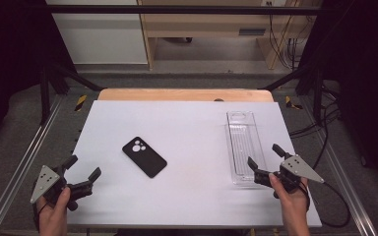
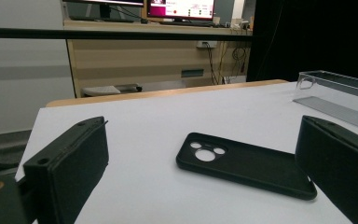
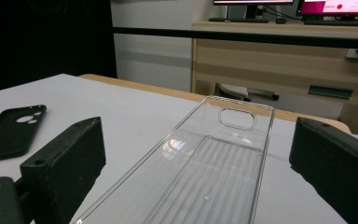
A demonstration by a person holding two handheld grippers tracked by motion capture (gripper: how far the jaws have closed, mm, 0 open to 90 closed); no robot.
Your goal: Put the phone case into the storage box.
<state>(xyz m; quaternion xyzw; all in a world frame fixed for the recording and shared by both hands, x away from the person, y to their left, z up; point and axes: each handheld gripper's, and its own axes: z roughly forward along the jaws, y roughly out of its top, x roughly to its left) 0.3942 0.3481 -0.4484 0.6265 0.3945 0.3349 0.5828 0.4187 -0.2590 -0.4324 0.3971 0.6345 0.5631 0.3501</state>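
Note:
A black phone case [image 1: 144,157] lies flat near the middle of the white table [image 1: 187,123], camera cutouts toward the far left. In the left gripper view the black phone case [image 2: 242,164] lies ahead between the jaws, apart from them. My left gripper [image 1: 82,168] hovers open at the table's front left corner, nothing between its jaws. A clear plastic tray [image 1: 245,146] lies lengthwise at the right. My right gripper [image 1: 265,156] stands open at the tray's near end; the clear tray [image 3: 214,168] runs away between the jaws, and whether they touch it I cannot tell.
A wooden board edge [image 1: 184,94] borders the table's far side. Metal rails [image 1: 24,157] run along both sides, with cables [image 1: 325,123] on the floor at the right. A desk with monitors [image 2: 182,9] stands beyond the table.

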